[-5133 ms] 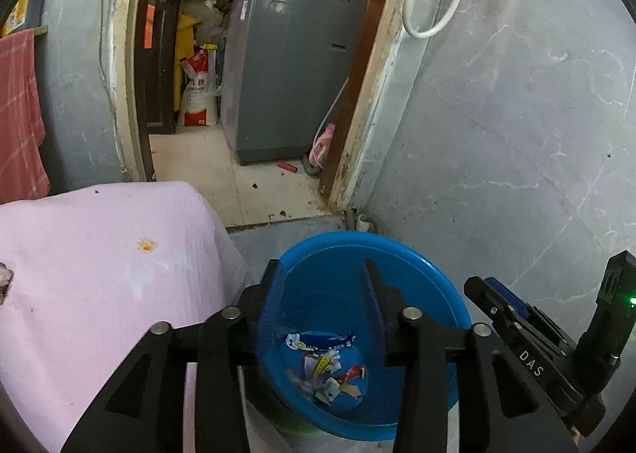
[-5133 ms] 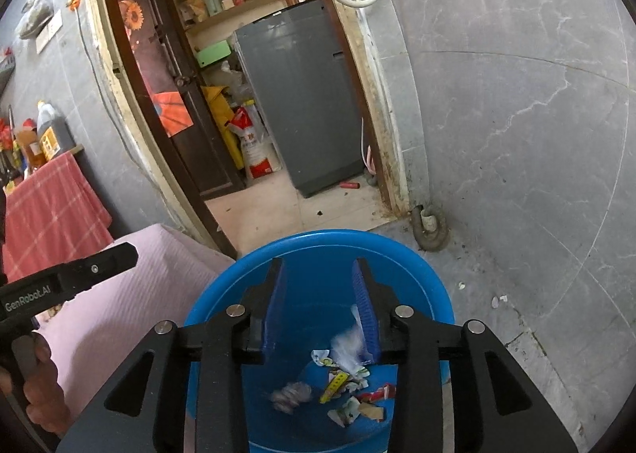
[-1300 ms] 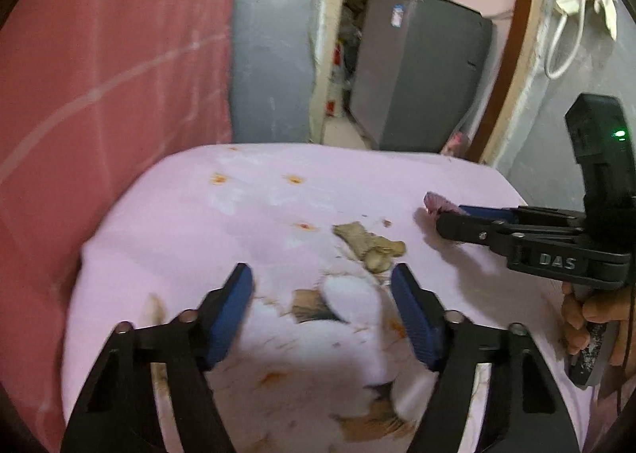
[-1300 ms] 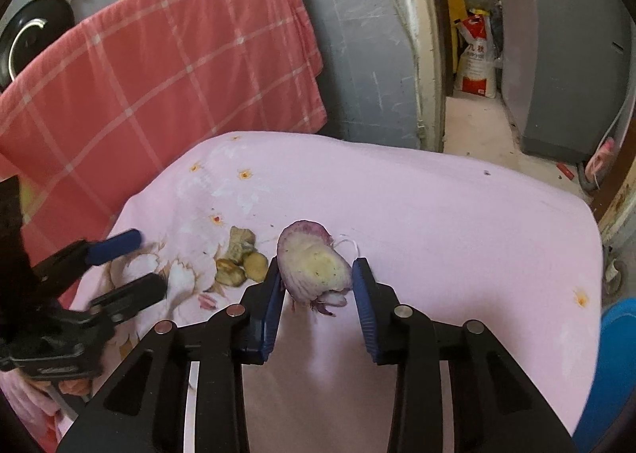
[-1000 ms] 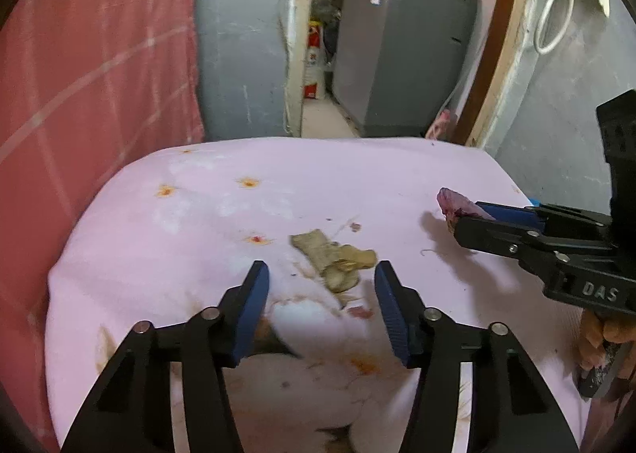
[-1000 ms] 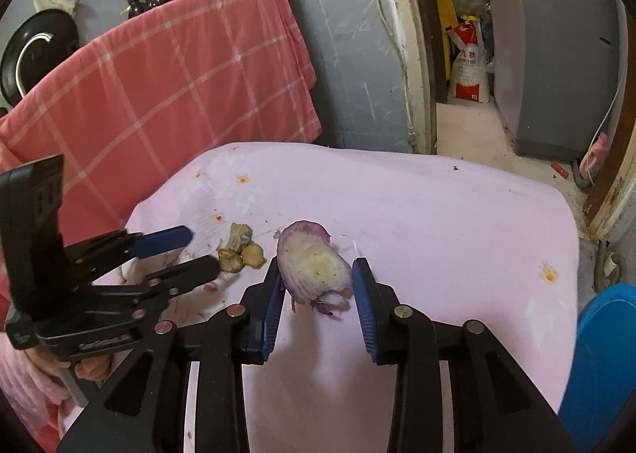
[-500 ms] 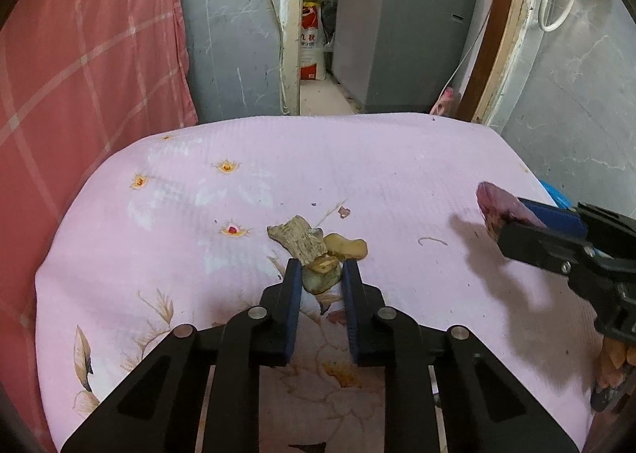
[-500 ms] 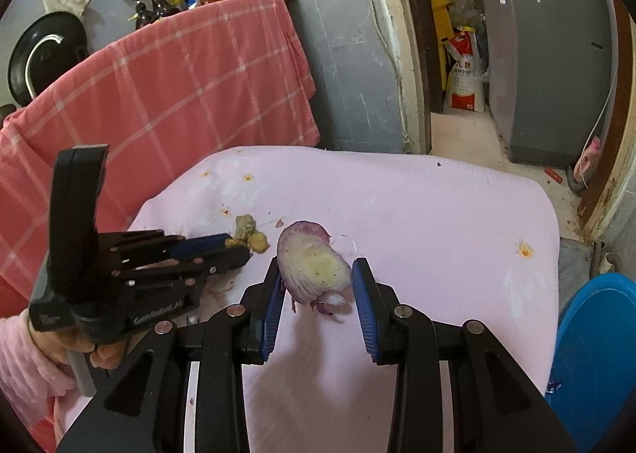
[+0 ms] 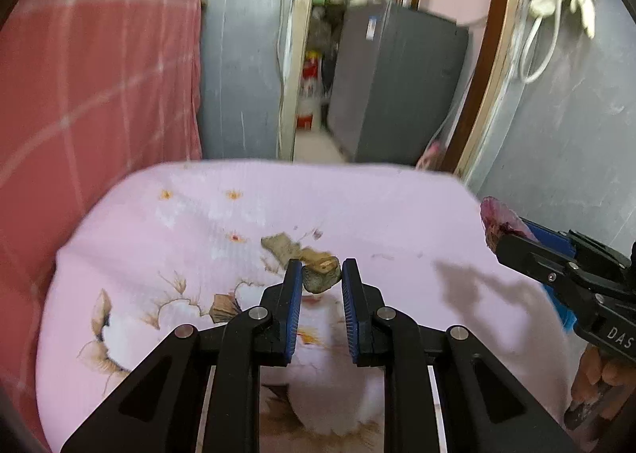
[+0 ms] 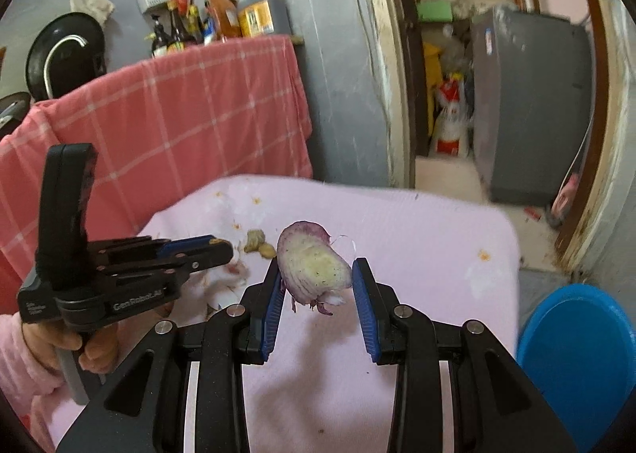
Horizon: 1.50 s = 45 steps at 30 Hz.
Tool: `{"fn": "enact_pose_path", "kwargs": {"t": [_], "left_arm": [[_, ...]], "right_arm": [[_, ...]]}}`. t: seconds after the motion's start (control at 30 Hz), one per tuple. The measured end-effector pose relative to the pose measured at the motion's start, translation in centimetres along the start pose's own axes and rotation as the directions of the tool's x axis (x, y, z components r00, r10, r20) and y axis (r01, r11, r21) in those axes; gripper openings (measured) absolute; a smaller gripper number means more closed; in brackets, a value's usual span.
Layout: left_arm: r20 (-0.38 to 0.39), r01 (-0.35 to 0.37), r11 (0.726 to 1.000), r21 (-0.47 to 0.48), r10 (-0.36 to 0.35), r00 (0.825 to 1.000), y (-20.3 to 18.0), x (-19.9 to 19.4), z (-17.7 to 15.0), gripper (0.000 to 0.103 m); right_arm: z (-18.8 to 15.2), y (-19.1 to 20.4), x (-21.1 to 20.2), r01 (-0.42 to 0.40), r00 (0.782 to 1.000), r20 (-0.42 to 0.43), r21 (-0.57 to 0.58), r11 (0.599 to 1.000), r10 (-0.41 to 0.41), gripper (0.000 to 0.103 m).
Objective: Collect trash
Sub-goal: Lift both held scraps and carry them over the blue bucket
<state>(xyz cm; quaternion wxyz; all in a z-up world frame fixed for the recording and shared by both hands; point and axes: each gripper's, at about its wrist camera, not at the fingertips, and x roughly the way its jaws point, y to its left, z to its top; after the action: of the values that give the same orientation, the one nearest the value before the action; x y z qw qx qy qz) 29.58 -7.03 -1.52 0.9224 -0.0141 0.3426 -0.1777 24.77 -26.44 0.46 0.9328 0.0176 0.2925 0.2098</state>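
Left gripper (image 9: pixel 318 278): jaws narrow, clamped on a small brownish scrap (image 9: pixel 321 277) right at the blue tips. It sits just above the cloth, so it looks lifted, but only barely.
Right gripper (image 10: pixel 316 278): holding the onion piece (image 10: pixel 312 268) between its blue pads (image 10: pixel 274 298), cut face toward the camera, purple skin along the top, a few stringy roots hanging under it. It's up in the air, clear of the cloth.
Same onion from the left cam: just the purple edge (image 9: pixel 495 220) poking out past the right gripper's black tips, over the right side of the cloth.
Cloth (image 9: pixel 397 214): pink, flowery print, some stains, draped over a table or stool, can't tell which.
Leftover scraps: one tan bit (image 9: pixel 280 244) still lying on the cloth just beyond the left tips, touching or nearly touching the held scrap, hard to say with the blur.
Basin (image 10: pixel 576 341): blue, down on the floor off the right corner of the cloth, well apart from both grippers.
Hands: a hand in a pink fuzzy sleeve (image 10: pixel 28 349) grips the left handle.
Background: red checked cloth (image 10: pixel 167 111) hanging behind, bottles (image 10: pixel 222 15) on top, grey machine (image 10: pixel 528 103) through the doorway.
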Motion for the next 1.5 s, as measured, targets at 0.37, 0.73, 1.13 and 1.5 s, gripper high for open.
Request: {"fn": "enact_pose_path", "kwargs": {"t": [0.37, 0.73, 1.13, 1.5], "left_arm": [[0.285, 0.009, 1.0, 0.012, -0.011, 0.958, -4.9, -6.5, 1.5, 0.017], [0.423, 0.089, 0.99, 0.108, -0.126, 0.897, -12.0, -8.5, 2.8, 0.017], [0.354, 0.187, 0.959, 0.212, -0.254, 0.9, -20.3, -4.6, 3.3, 0.017], [0.202, 0.266, 0.937, 0.227, -0.312, 0.928, -24.2, 1.2, 3.3, 0.017]], "right_arm": [[1.4, 1.1, -7.8, 0.146, 0.96, 0.25, -0.052, 0.988, -0.128, 0.032], [0.9, -3.1, -15.2, 0.29, 0.885, 0.377, 0.014, 0.957, -0.274, 0.032], [-2.8, -10.6, -18.9, 0.426, 0.828, 0.335, 0.144, 0.893, -0.449, 0.032], [-6.0, -15.8, -18.2, 0.451, 0.827, 0.24, 0.255, 0.855, -0.508, 0.032]]}}
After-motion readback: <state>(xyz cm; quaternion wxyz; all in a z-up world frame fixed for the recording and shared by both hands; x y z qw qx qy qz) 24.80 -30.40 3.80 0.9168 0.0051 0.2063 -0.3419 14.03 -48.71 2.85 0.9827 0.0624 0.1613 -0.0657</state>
